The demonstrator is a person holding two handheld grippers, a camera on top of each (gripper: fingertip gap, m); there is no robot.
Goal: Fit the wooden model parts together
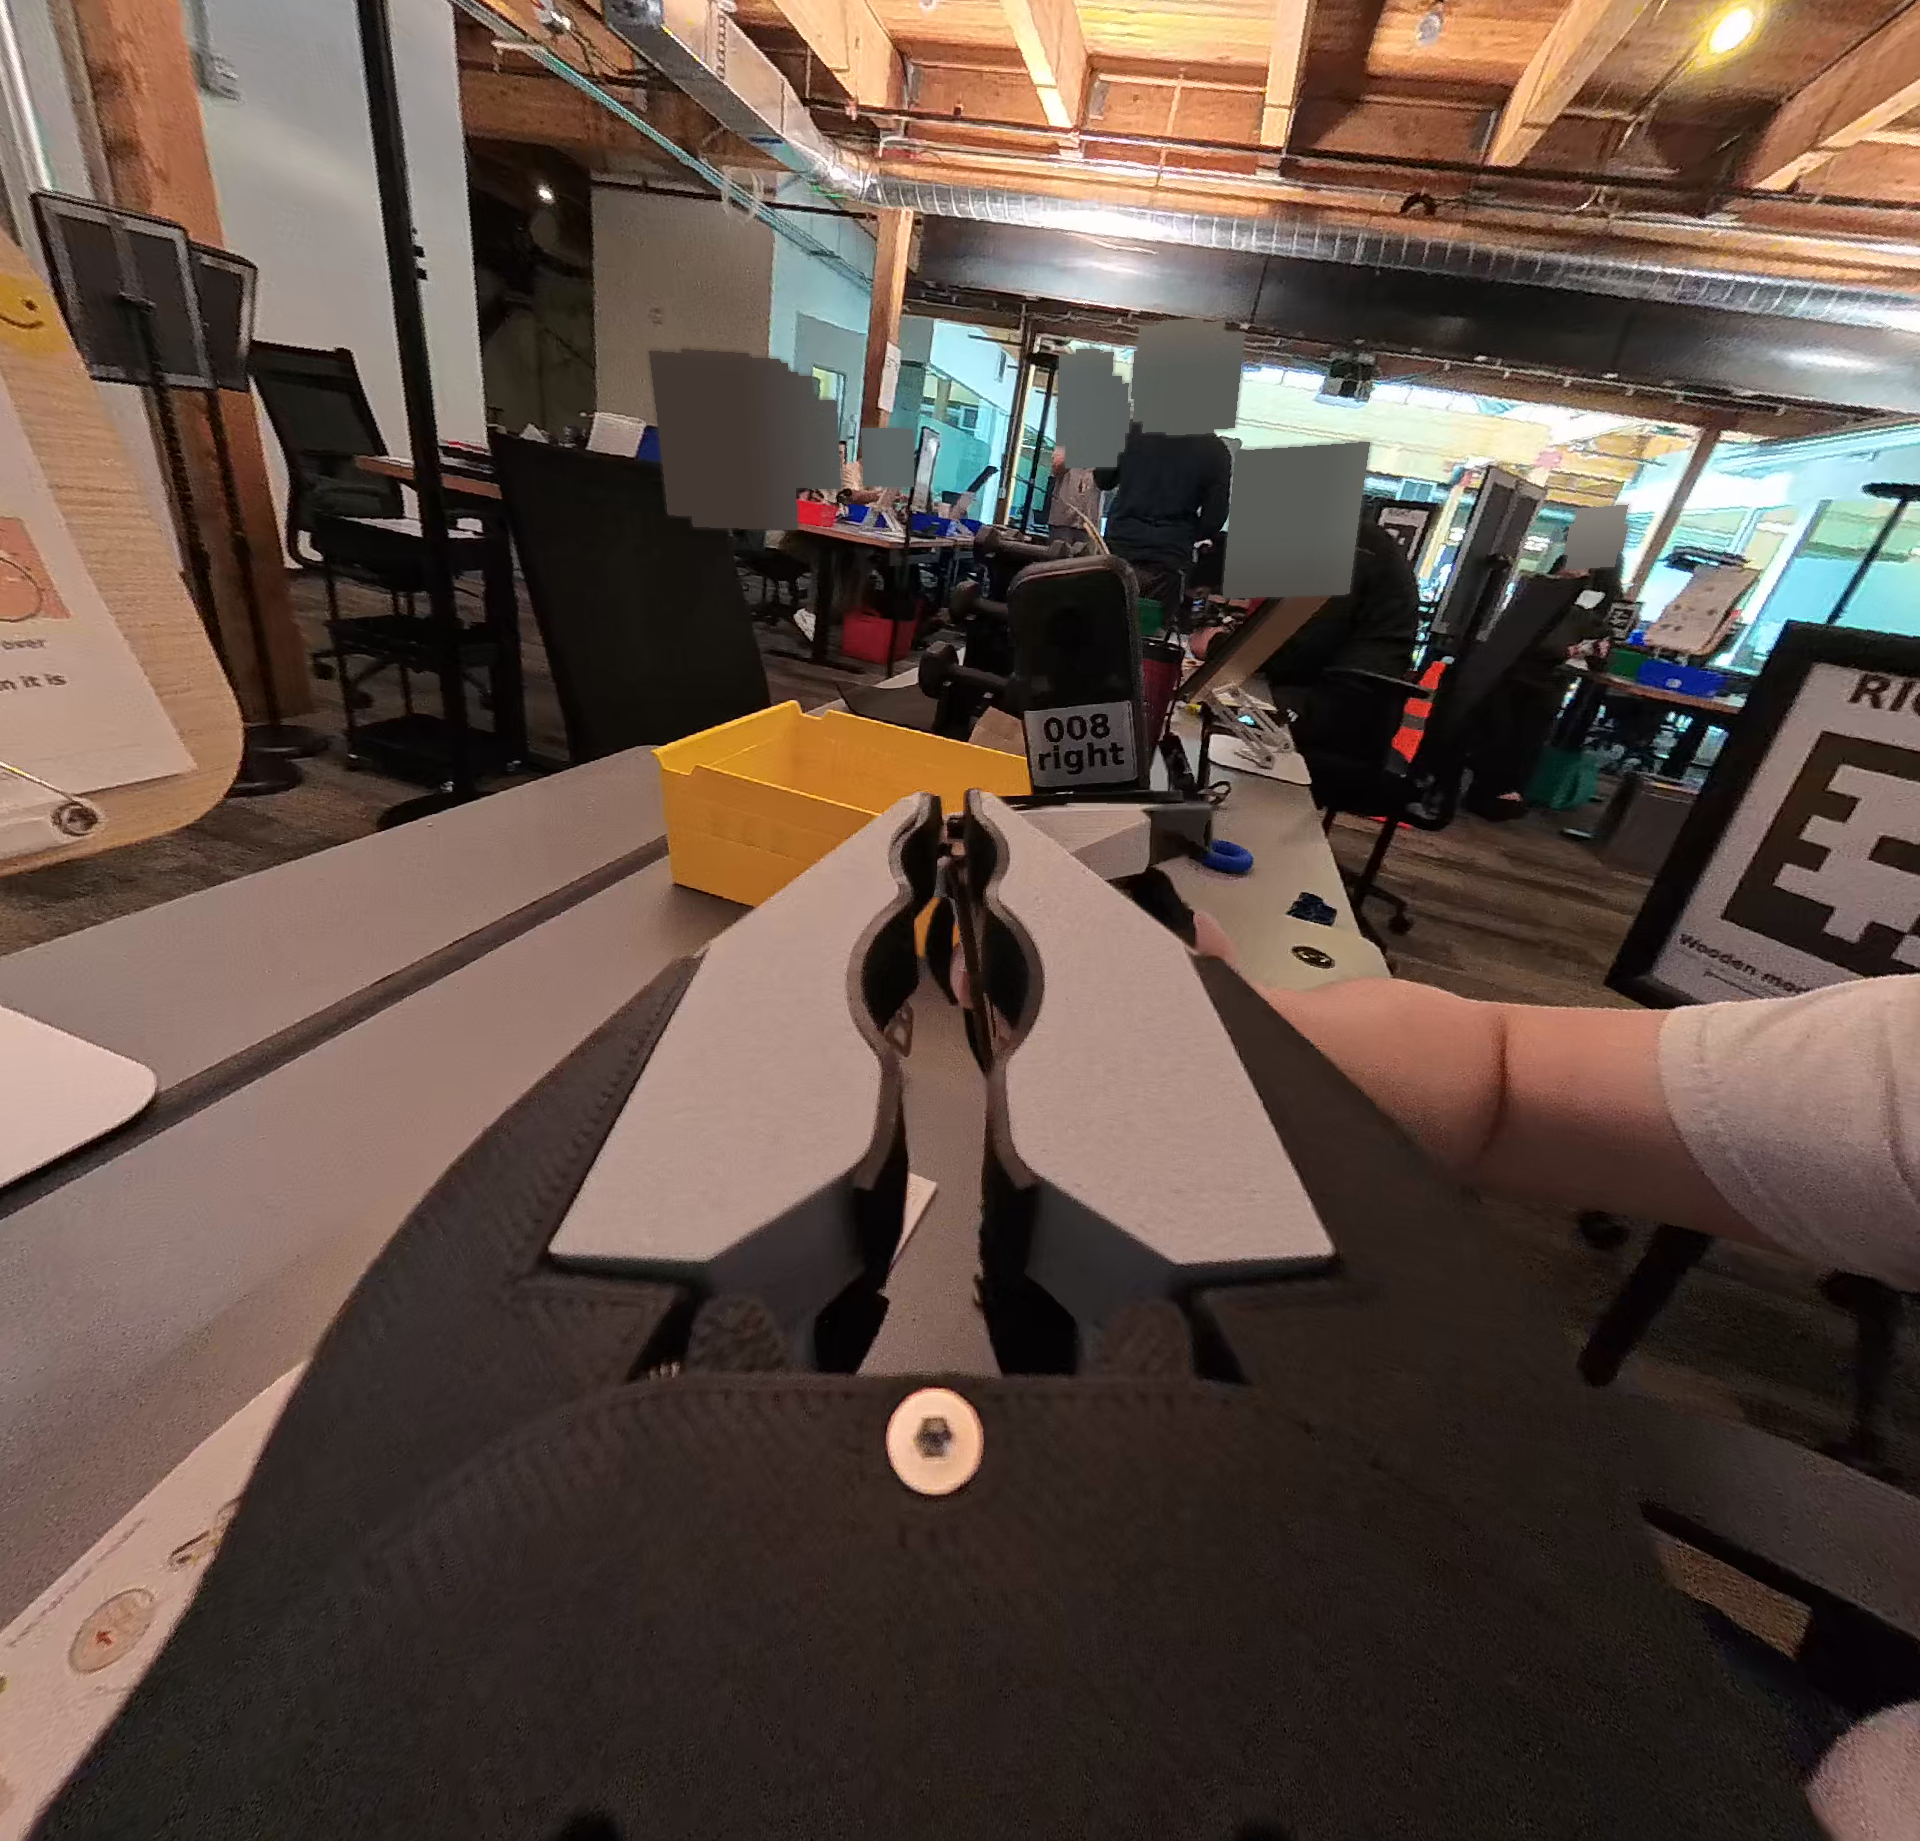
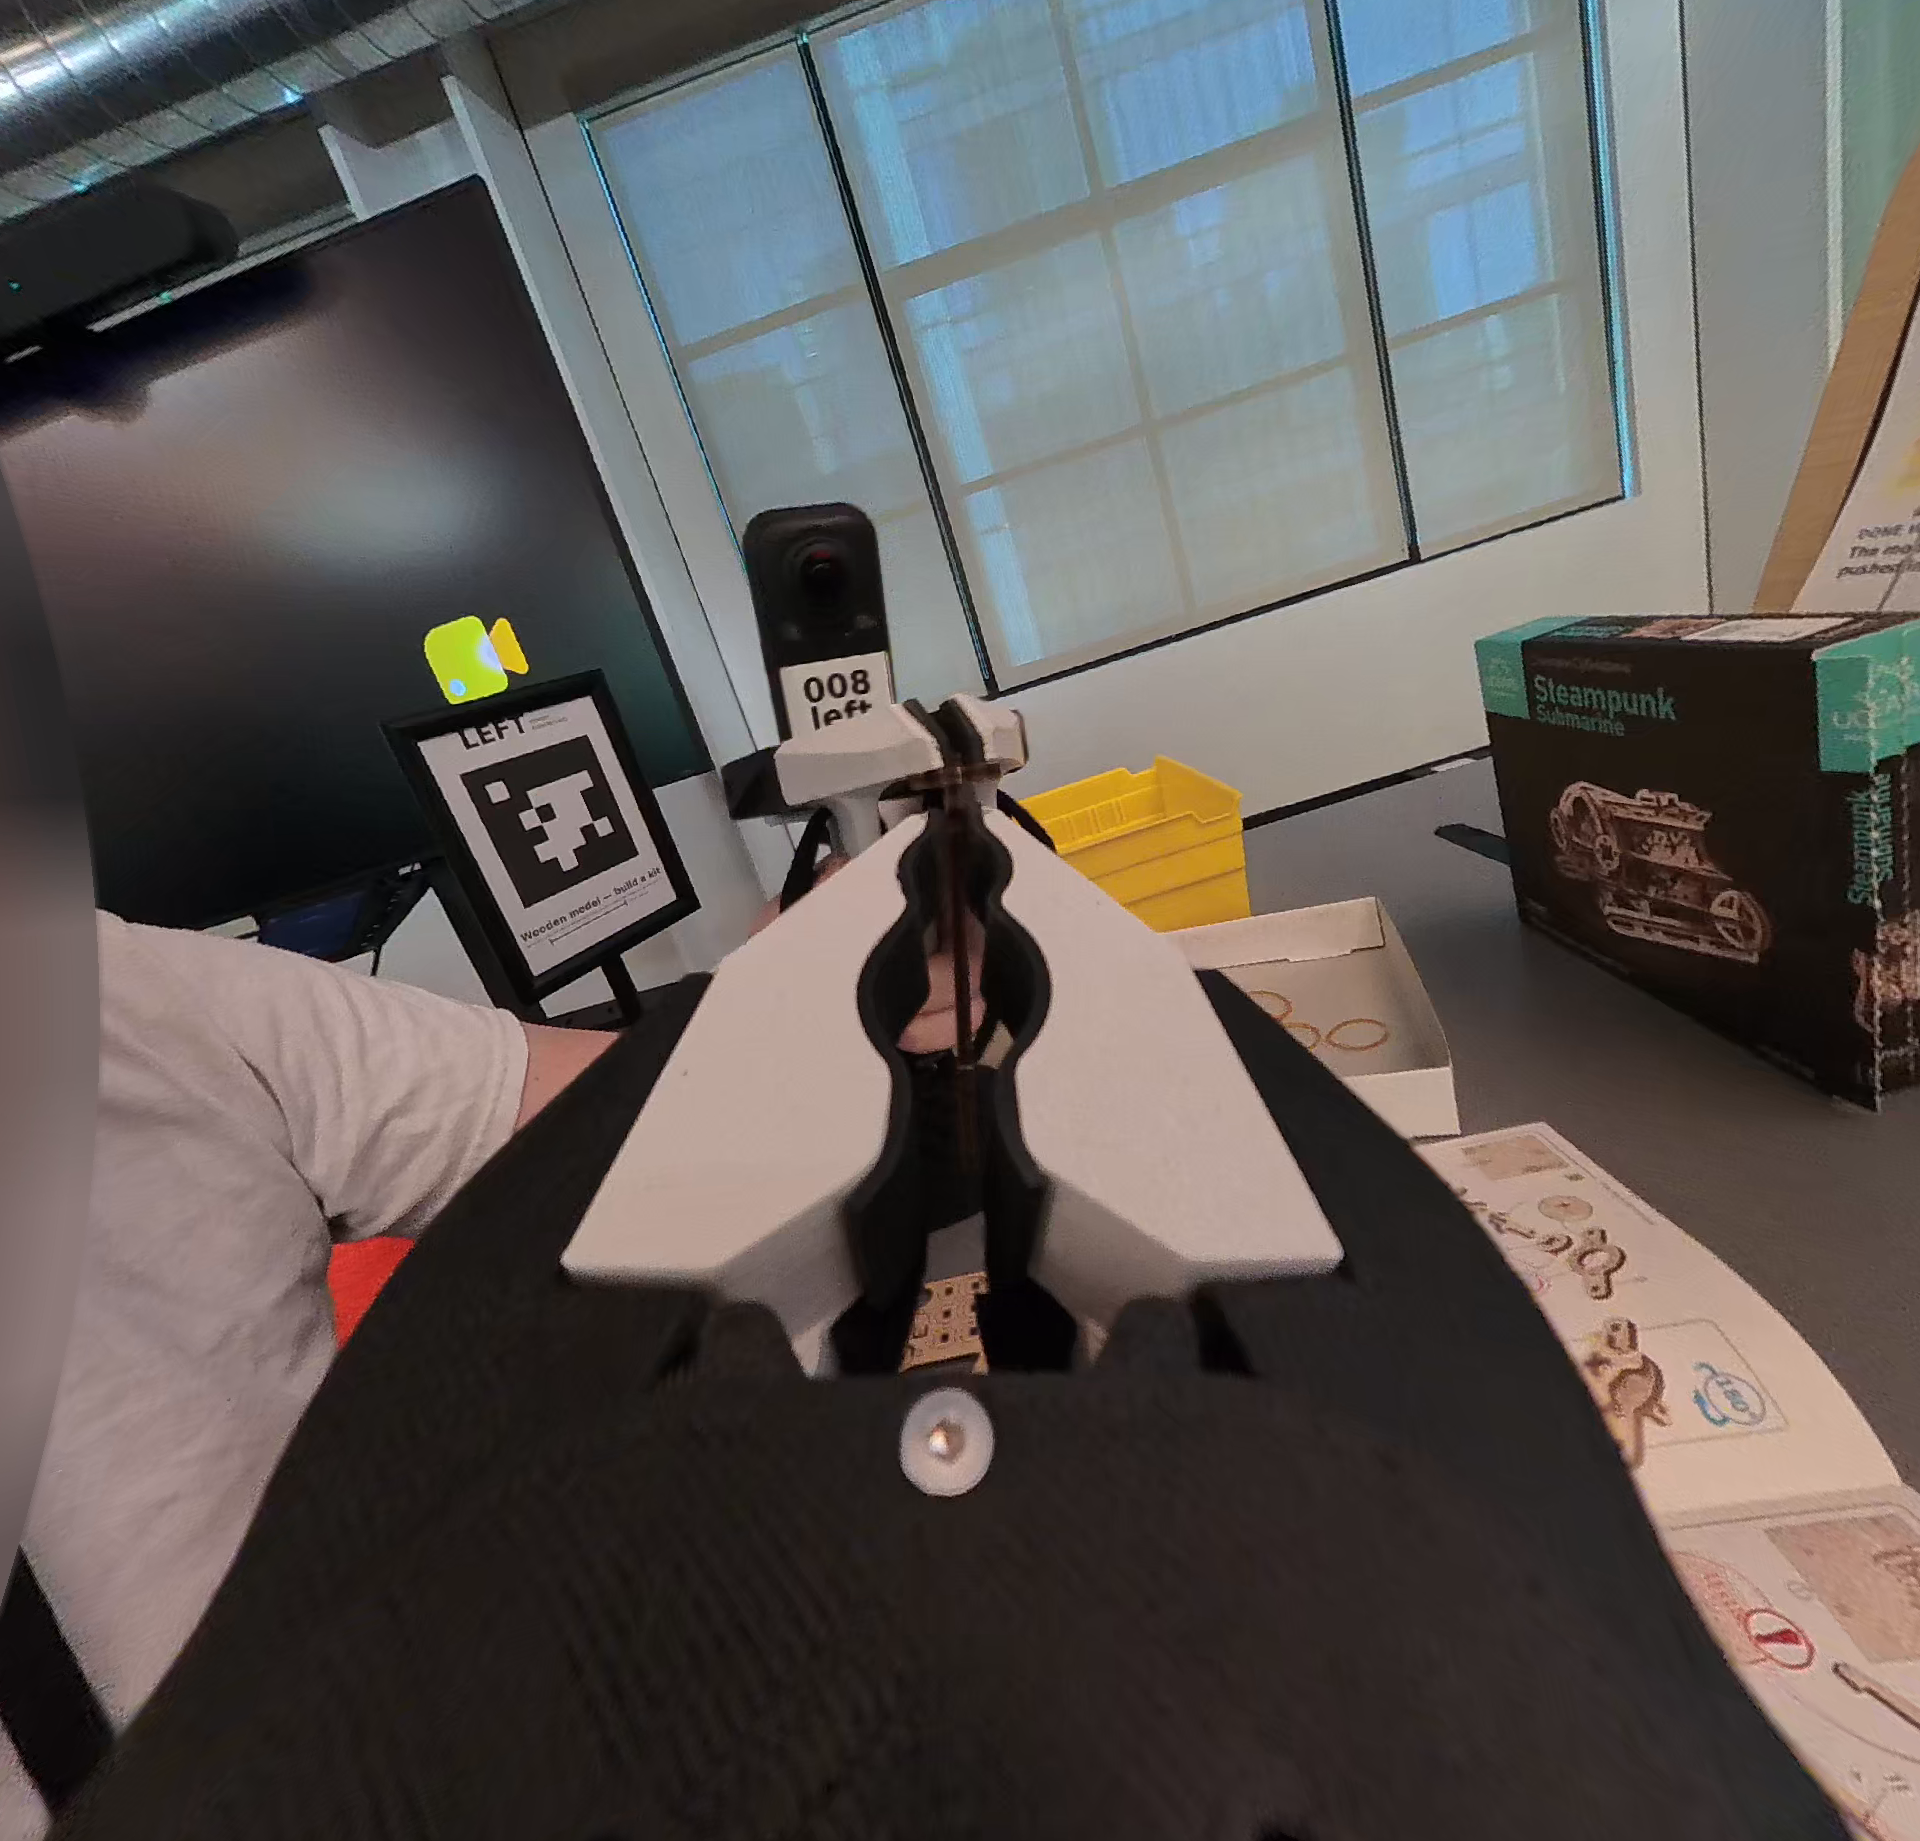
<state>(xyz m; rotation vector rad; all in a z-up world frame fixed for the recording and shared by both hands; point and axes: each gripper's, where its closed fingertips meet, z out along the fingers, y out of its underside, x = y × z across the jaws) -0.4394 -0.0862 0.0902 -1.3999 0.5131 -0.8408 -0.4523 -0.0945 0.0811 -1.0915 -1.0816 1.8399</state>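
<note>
My left gripper [image 1: 954,817] is shut on a thin dark wooden part [image 1: 972,944], seen edge-on between its grey fingers. My right gripper [image 2: 948,841] is shut on a thin wooden part [image 2: 964,970], also edge-on. The two grippers face each other tip to tip above the grey table [image 1: 312,960]. The right gripper also shows in the left wrist view [image 1: 1148,823], just past my fingertips. The left gripper also shows in the right wrist view [image 2: 951,726], clamped on the part's far end. I cannot tell whether it is one part or two joined. A perforated wooden piece [image 2: 945,1318] shows below the right gripper.
A yellow bin [image 1: 821,804] stands behind the grippers, also in the right wrist view [image 2: 1153,835]. A dark kit box [image 2: 1704,856], a white tray with rubber bands [image 2: 1340,1022] and an instruction sheet [image 2: 1662,1376] lie to the right. A framed marker sign [image 2: 540,835] stands left. A person's forearm [image 1: 1455,1074] reaches in.
</note>
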